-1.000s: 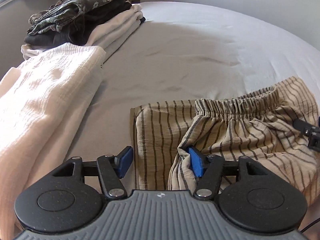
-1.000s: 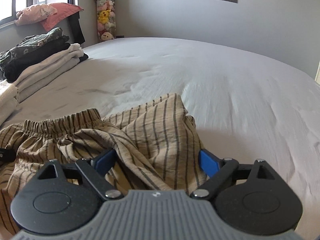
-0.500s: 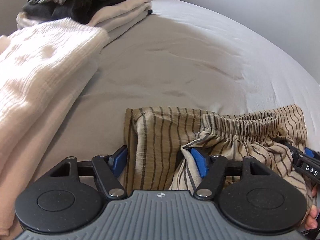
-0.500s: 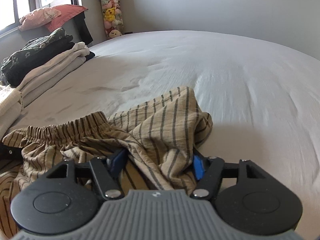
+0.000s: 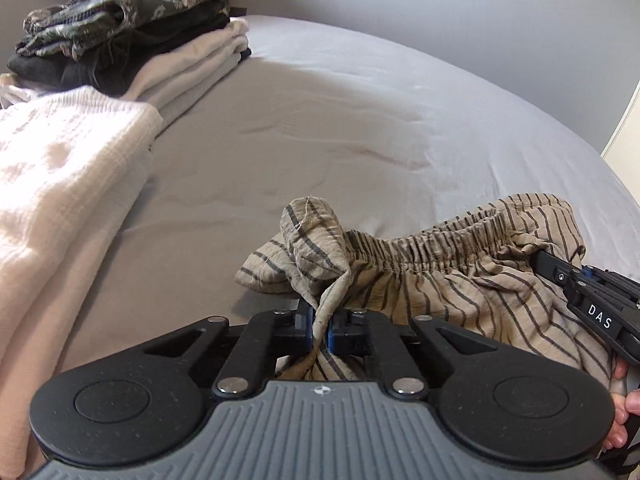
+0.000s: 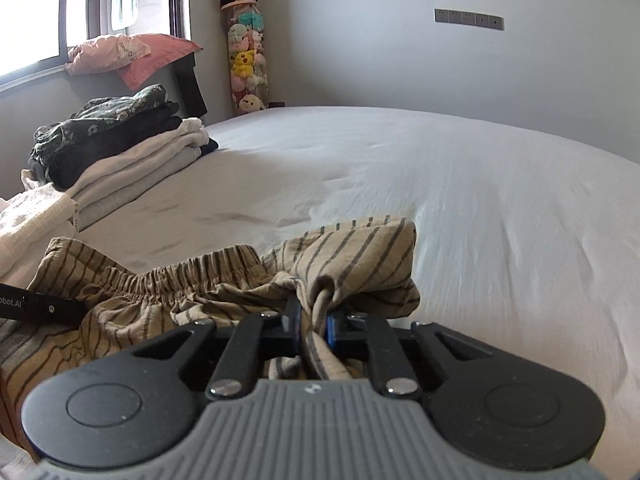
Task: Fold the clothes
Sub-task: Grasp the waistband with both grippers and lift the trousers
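Observation:
Tan striped shorts (image 5: 432,280) with an elastic waistband lie bunched on the grey bed sheet (image 5: 320,128). My left gripper (image 5: 319,330) is shut on a fold of the shorts at their left side, the cloth pinched between the blue pads. In the right wrist view my right gripper (image 6: 314,330) is shut on the right side of the same striped shorts (image 6: 352,256). The right gripper's black finger (image 5: 592,300) shows at the right edge of the left wrist view, with a person's hand (image 5: 624,400) behind it.
A cream textured garment (image 5: 60,184) lies at the left. Behind it stands a stack of folded clothes (image 5: 132,40), (image 6: 116,148), dark and patterned on top, beige below. A pillow (image 6: 132,56) and a tube of plush toys (image 6: 246,52) stand by the far wall.
Both grippers went from open to shut on the striped shorts. The fabric is now gathered up and lifted at both pinched edges.

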The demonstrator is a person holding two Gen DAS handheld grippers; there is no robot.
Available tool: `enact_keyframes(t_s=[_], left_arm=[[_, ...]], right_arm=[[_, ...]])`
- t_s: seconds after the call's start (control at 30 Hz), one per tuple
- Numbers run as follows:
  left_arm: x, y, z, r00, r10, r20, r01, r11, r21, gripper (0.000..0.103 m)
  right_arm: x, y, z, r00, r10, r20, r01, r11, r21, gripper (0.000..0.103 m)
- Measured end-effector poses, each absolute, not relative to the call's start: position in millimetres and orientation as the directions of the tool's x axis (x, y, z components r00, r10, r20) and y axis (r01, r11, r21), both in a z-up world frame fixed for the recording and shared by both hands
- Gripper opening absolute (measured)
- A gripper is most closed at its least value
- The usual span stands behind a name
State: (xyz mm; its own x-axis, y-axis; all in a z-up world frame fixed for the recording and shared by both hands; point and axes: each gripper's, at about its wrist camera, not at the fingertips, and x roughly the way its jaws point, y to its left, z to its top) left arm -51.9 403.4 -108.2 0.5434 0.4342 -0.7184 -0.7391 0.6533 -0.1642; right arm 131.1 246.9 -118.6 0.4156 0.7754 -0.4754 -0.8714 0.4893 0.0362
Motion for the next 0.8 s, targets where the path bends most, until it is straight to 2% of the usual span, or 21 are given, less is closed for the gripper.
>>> enact_keyframes(t_s=[0.13,0.33,0.47,0.8], left_arm=[[-60.4,387.7,-86.5,0.551,0.485,-0.679,-0.746,0.651,-0.141,0.006],[-97.0,369.0,-50.5,0.557,0.584,-0.591,-0.794,0.583,-0.173,0.006],[-121.6,363.4,-27.5,0.534,0.65,-0.541,-0.825,0.539,-0.167,0.006],[-207.8,391.0,30.9,0.44,0.757,-0.484,-0.898,0.367,-0.242,0.006]], right_arm=[[116.6,244.4,-100.5,0.444,0.781,-0.439,-0.869,0.494,0.001,0.012],[90.1,249.2,-62.5,0.431,0.813,-0.392,-0.892,0.448,-0.052,0.011],[71.5,262.5,-28.2,0.39,0.849,-0.357,-0.918,0.389,-0.077,0.011],[10.4,330.5,41.7,0.19,0.929,-0.317,-0.982,0.176,-0.074,0.011]])
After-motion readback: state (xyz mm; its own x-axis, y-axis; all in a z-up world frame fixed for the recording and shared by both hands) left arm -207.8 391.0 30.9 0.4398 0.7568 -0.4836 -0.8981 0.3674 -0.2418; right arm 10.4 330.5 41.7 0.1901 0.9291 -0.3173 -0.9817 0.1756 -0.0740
